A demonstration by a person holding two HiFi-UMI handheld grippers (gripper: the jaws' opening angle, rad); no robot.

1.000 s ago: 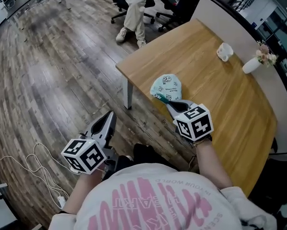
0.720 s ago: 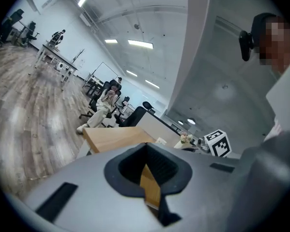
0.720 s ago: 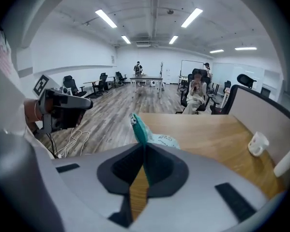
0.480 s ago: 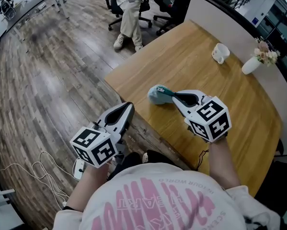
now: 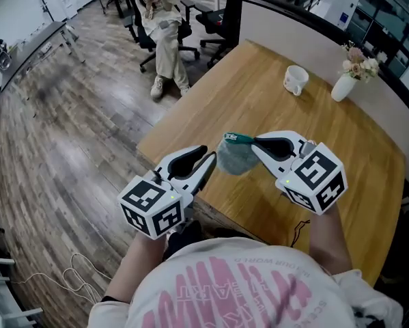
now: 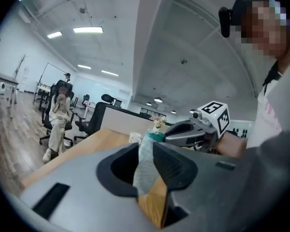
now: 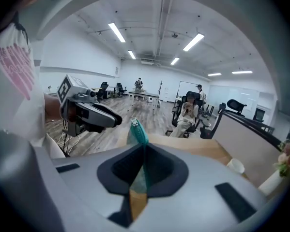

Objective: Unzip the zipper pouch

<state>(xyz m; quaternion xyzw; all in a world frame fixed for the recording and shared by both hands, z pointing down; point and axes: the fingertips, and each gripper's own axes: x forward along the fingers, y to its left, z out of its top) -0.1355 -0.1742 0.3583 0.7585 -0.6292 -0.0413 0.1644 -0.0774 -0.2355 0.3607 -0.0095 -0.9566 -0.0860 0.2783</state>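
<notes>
The right gripper [image 5: 254, 142] has its jaws pinched narrow on the teal zipper edge of the zipper pouch [image 5: 235, 157], holding it clear above the wooden table [image 5: 341, 149]. The pale grey-green pouch hangs from that edge between the two grippers. The left gripper [image 5: 208, 157] sits at the pouch's 9 o'clock. Its jaws are opening, with the lower part of the pouch standing between them. The fabric lies close along one pad with a gap on the other side, so nothing is clamped there. What the pouch contains cannot be seen.

Further out on the table, a white mug [image 5: 295, 79] stands at about 1 o'clock from the pouch; its inside cannot be made out. A white vase [image 5: 342, 87] at about 2 o'clock, near the mug, holds a small bunch of flowers [image 5: 358, 60].

Beyond the table's far corner, at 11 o'clock, a person [image 5: 161, 29] sits on an office chair on the wood-plank floor. A white cable [image 5: 50, 279] lies on the floor at 8 o'clock.
</notes>
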